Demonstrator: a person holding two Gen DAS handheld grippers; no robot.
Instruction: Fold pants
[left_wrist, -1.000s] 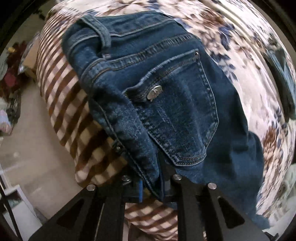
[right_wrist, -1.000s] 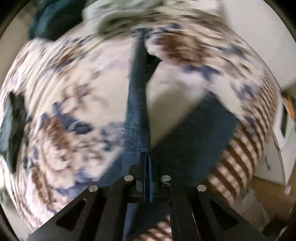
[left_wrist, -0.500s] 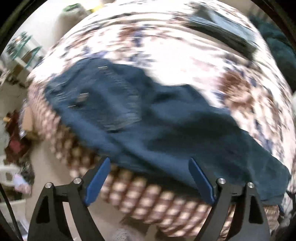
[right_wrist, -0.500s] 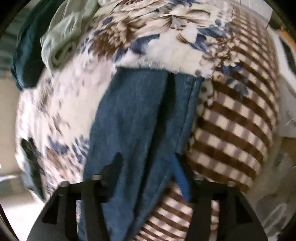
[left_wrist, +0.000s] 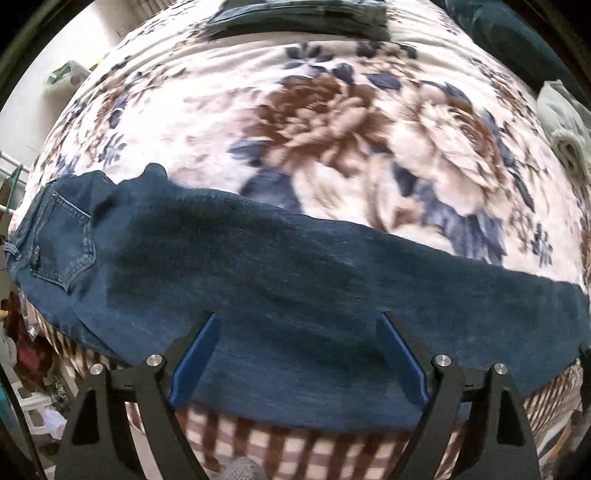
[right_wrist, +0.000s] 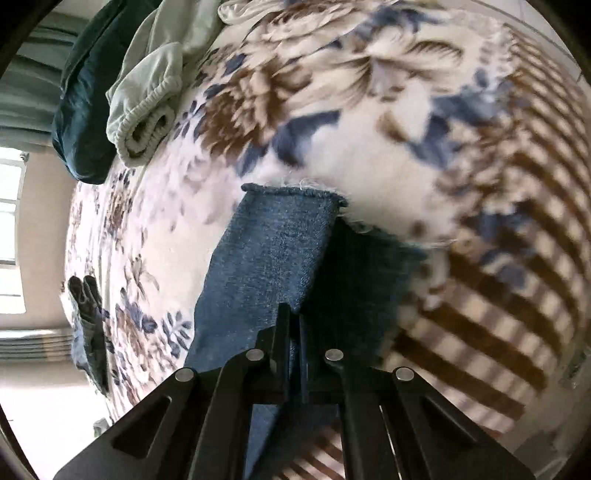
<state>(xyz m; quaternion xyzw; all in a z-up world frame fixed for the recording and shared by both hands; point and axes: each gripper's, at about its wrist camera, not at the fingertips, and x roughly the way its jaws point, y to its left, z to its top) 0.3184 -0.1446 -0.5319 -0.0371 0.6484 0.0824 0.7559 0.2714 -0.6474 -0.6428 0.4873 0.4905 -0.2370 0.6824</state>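
Note:
Dark blue jeans (left_wrist: 280, 280) lie folded lengthwise along the near edge of a floral blanket (left_wrist: 332, 122), waistband and back pocket at the far left. My left gripper (left_wrist: 297, 354) is open and empty, its blue pads (left_wrist: 192, 354) spread just above the middle of the legs. In the right wrist view the leg hems (right_wrist: 291, 199) lie on the blanket; my right gripper (right_wrist: 291, 325) is shut on the edge of the upper leg (right_wrist: 273, 258) near the hem.
A folded dark garment (left_wrist: 303, 18) lies at the blanket's far side. A pale green garment (right_wrist: 147, 96) and a dark teal one (right_wrist: 88, 103) are piled at the far corner. The blanket's brown striped border (right_wrist: 517, 295) drops off the near edge.
My left gripper let go of the waistband, opened and moved right to the middle of the legs. My right gripper opened, then shut again on the leg near the hem.

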